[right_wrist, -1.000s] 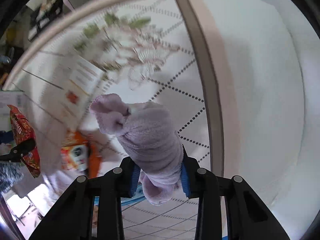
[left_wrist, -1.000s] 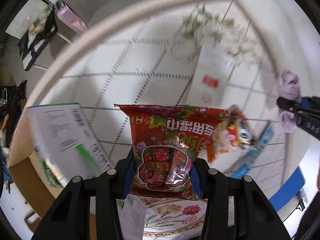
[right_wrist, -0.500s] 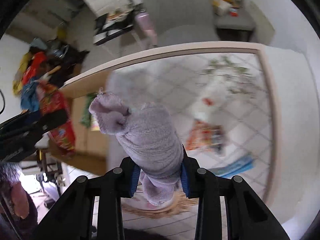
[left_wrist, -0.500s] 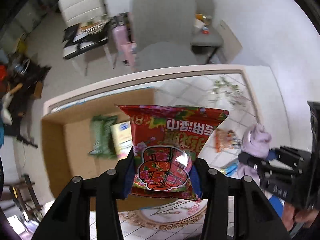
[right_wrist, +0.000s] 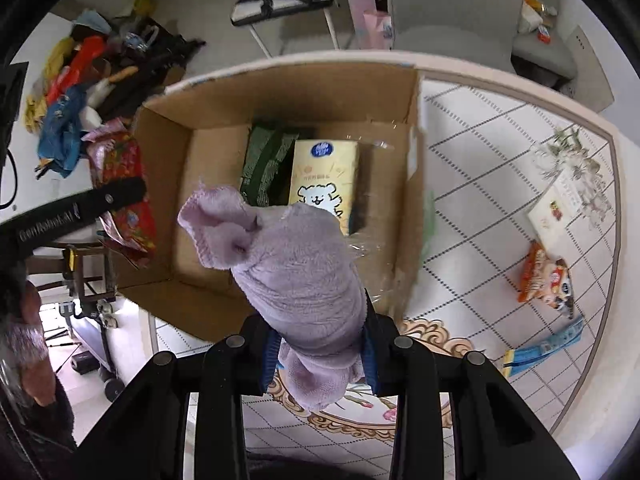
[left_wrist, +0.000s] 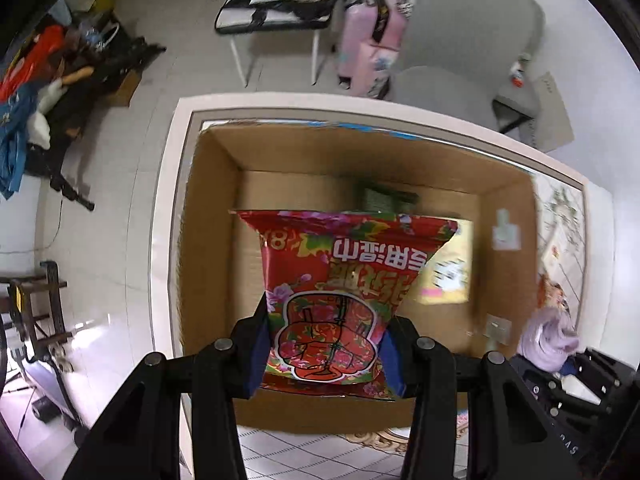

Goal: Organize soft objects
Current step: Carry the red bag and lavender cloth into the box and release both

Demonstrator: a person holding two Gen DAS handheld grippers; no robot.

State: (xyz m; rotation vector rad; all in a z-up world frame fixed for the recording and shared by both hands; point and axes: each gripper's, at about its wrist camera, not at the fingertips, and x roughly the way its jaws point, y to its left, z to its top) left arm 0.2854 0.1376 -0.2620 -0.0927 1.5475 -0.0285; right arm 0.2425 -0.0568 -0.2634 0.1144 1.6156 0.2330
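My left gripper (left_wrist: 324, 344) is shut on a red flowered tissue pack (left_wrist: 340, 292) and holds it over the open cardboard box (left_wrist: 216, 208) at the table's left end. My right gripper (right_wrist: 318, 344) is shut on a rolled lilac towel (right_wrist: 296, 264), held above the box's near right part (right_wrist: 412, 128). Inside the box lie a dark green pack (right_wrist: 266, 160) and a yellow tissue pack with a white bear (right_wrist: 322, 176). The lilac towel also shows at the right in the left wrist view (left_wrist: 548, 340), and the red pack at the left in the right wrist view (right_wrist: 128, 200).
On the patterned tablecloth (right_wrist: 480, 184) right of the box lie an orange snack bag (right_wrist: 544, 280), a white booklet (right_wrist: 560, 208) and a blue strip (right_wrist: 544, 344). Grey chairs (left_wrist: 460, 52), a pink suitcase (left_wrist: 368, 40) and floor clutter (left_wrist: 48, 88) stand beyond the table.
Both grippers have swung left from over the tablecloth to above the cardboard box, each still holding its item. The box's inside has come into full view.
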